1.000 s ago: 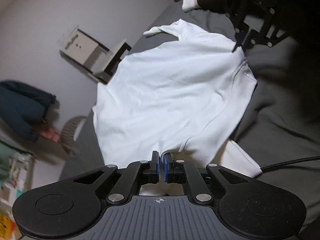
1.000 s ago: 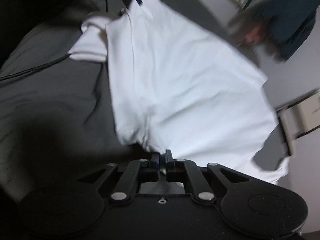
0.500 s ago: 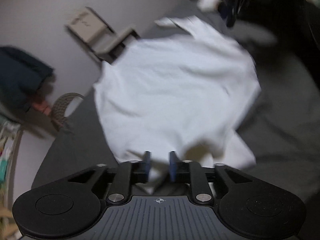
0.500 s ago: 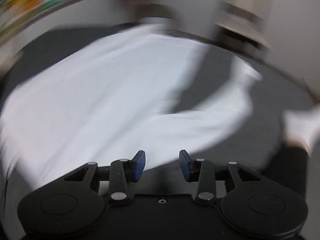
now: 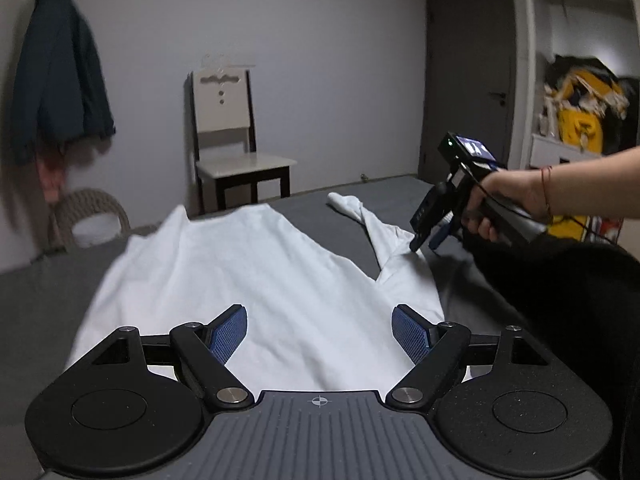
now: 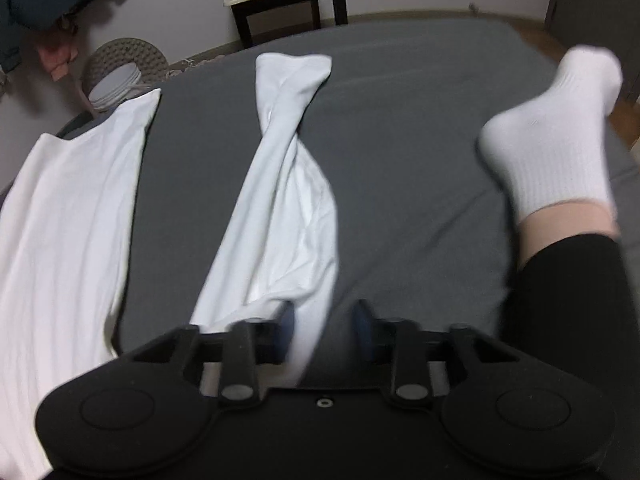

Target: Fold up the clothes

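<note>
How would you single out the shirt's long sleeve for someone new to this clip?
On the dark grey bed sheet, right of the flat white long-sleeved shirt body, a narrow white sleeve runs away from the right tongs. Unlike the smooth body, it is twisted.

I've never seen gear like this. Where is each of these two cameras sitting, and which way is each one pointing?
Left wrist: sits on the left gripper, facing across the white shirt toward a chair; shows its open fingers, the right gripper and hand.
Right wrist: sits on the right gripper, facing along the shirt's twisted sleeve; shows a socked foot.
Shared: shirt, sleeve, grey bed, chair.
</note>
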### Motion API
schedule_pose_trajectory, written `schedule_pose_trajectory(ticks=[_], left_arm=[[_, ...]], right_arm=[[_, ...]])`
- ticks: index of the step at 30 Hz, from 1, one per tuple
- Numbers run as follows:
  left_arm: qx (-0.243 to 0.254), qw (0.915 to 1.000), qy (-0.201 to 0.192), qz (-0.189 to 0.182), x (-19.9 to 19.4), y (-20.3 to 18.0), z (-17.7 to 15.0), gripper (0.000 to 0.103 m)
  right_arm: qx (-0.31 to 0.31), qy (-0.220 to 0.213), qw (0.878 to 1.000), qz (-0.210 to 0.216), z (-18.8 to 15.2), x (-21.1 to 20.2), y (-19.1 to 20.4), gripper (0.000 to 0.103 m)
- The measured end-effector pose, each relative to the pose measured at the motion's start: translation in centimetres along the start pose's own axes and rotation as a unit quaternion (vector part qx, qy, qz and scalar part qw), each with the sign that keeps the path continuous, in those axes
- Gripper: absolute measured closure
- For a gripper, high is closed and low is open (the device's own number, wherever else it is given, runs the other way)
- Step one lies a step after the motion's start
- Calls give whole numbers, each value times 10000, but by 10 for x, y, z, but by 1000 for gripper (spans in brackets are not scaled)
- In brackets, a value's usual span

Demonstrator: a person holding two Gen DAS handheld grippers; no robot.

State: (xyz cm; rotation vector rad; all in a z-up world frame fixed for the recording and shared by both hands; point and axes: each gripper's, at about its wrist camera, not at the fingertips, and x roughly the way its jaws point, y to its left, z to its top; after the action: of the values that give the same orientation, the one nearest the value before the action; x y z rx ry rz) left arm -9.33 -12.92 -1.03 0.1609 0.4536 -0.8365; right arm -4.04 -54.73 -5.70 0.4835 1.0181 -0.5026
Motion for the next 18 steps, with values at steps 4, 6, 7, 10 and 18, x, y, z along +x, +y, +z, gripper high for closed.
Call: schedule_pose_trajectory(ticks=[4, 6, 7, 10, 18], left_arm=[[-346, 9993, 80, -144, 17, 10, -21, 23], [-464, 9987, 119, -184, 21, 14, -31, 23], [-546, 9982, 161, -173, 23, 17, -35, 23], [-828, 9960, 299, -144, 28, 25, -44, 23], [-993, 9943, 374, -69, 28, 35, -52, 23]], right_arm=[[-63, -537, 9985, -24, 7, -17, 19, 101], [-474, -942, 9944, 90, 9, -33, 49, 101], [-760, -1066, 9912, 200, 9, -36, 68, 101], [-1439, -1105, 9810, 692, 0, -31, 128, 101], [-2721, -872, 9551, 784, -39, 16, 207, 72]])
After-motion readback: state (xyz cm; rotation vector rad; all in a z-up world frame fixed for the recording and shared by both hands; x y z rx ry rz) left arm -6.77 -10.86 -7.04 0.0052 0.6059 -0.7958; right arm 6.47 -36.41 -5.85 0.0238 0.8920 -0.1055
